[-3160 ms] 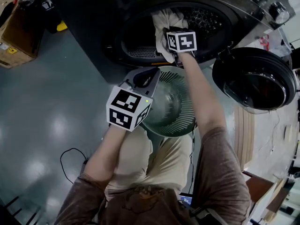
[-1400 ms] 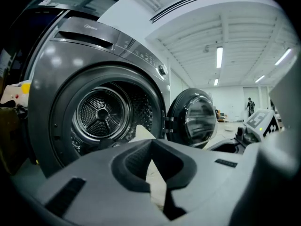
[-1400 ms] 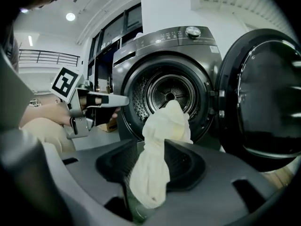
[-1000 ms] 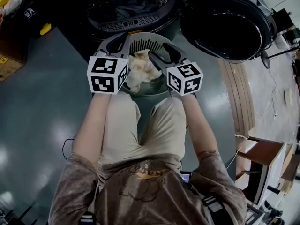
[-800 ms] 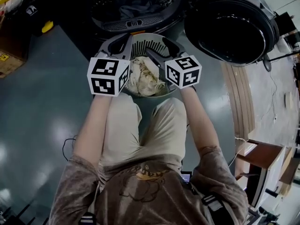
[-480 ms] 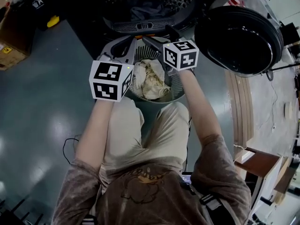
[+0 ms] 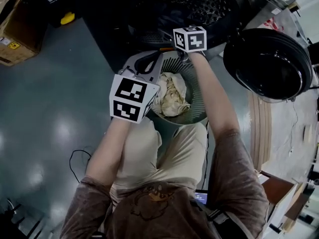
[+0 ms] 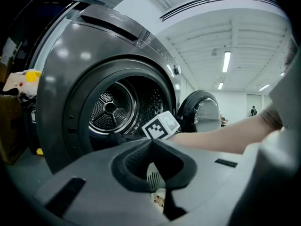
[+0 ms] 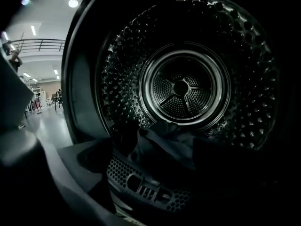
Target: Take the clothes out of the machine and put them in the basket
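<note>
Two pieces of clothing show. A dark cloth [image 9: 162, 142] lies low in the drum [image 9: 181, 86] of the machine [image 8: 61, 79]. It is right in front of the right gripper [image 9: 155, 161], a little below it. That gripper's jaws stand wide apart and have just been opening. Nothing is between them, and they do not touch the dark cloth.

A pale cloth [image 7: 172, 97] lies crumpled in the basket [image 7: 198, 101]. It is behind the right gripper, and just to the right of the left gripper [image 8: 151, 142], lower down. The left gripper's jaws have their tips together, with nothing in them. It hangs over the left rim of the basket and points at the machine.

The basket stands on the floor [image 7: 50, 113], between the person's knees and the machine. The round door [image 7: 266, 59] hangs open, off to the right of the right gripper. A cardboard box [image 7: 20, 39] sits well away to the left of the left gripper.
</note>
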The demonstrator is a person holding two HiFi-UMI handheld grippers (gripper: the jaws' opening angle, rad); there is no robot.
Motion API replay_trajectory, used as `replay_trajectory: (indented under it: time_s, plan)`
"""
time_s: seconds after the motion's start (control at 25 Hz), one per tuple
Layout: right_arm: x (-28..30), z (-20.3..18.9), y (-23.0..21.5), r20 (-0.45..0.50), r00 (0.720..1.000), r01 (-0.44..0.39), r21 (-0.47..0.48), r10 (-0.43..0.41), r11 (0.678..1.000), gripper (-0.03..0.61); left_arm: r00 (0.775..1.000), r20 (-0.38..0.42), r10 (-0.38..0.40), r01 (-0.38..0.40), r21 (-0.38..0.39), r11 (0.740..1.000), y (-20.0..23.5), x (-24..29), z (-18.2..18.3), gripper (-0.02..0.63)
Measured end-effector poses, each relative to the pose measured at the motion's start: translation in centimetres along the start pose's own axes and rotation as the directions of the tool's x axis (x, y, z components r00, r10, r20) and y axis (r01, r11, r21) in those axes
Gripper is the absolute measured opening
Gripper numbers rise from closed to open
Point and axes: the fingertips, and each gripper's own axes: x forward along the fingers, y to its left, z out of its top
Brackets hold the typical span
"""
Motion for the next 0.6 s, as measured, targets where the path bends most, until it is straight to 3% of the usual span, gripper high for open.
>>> replay_trajectory:
  time_s: [0.2, 0.4, 0.6]
  plan:
    - [3.4, -1.2, -1.1, -0.099, 0.995, 0.016, -0.063, -0.023, 0.998, 0.532, 1.000, -0.012, -0.028, 0.028, -0.021, 0.999, 0.1, 0.6, -0.2, 0.008]
    - [5.1, -2.2, -1.2, -0.147, 0.988, 0.035, -0.063, -0.044, 0.997, 0.531, 0.999, -0.014, -0.037, 0.036, -0.046, 0.998, 0.5, 0.7, -0.5, 0.008]
    - [4.8, -2.4, -2.3, -0.179, 0.978, 0.090, -0.111, -0.109, 0.990, 0.310, 0.999, -0.010, -0.042, 0.041, -0.074, 0.996, 0.7, 0.7, -0.9, 0.008]
